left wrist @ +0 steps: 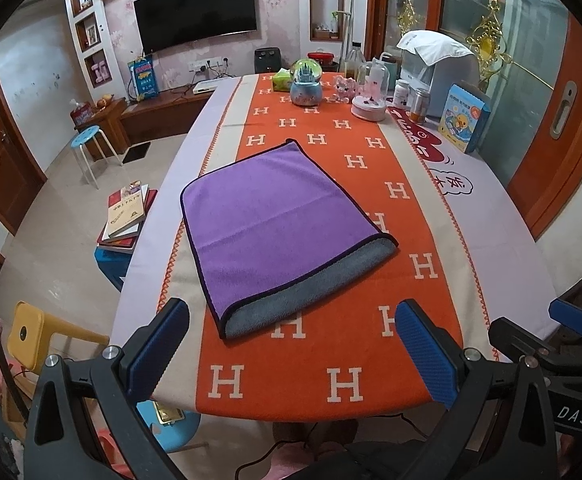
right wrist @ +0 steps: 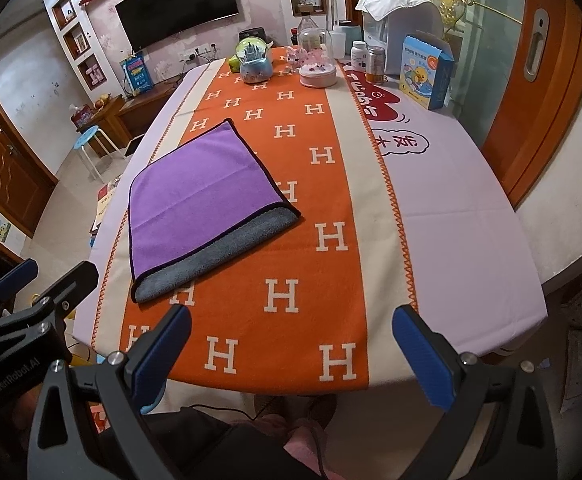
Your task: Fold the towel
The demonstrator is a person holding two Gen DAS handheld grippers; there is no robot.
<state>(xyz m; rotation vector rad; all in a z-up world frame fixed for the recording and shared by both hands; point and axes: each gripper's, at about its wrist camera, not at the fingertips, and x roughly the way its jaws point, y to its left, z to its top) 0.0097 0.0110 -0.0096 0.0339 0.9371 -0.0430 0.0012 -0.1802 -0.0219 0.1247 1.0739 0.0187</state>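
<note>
A purple towel (left wrist: 267,216) with a dark edge lies folded on the orange runner, its grey underside showing along the near edge (left wrist: 311,300). It also shows in the right wrist view (right wrist: 199,196), left of centre. My left gripper (left wrist: 291,344) is open and empty above the table's near edge, just short of the towel. My right gripper (right wrist: 291,352) is open and empty, to the right of the towel and nearer the table edge. The right gripper also shows at the far right of the left wrist view (left wrist: 571,320).
The table (right wrist: 451,200) has a lilac cloth and an orange runner (left wrist: 371,360) with white H letters. At the far end stand a snow globe (left wrist: 306,80), a pink dome (left wrist: 369,92), bottles, a blue box (left wrist: 463,118) and a water dispenser (left wrist: 439,68). Stools and books (left wrist: 127,216) are at left.
</note>
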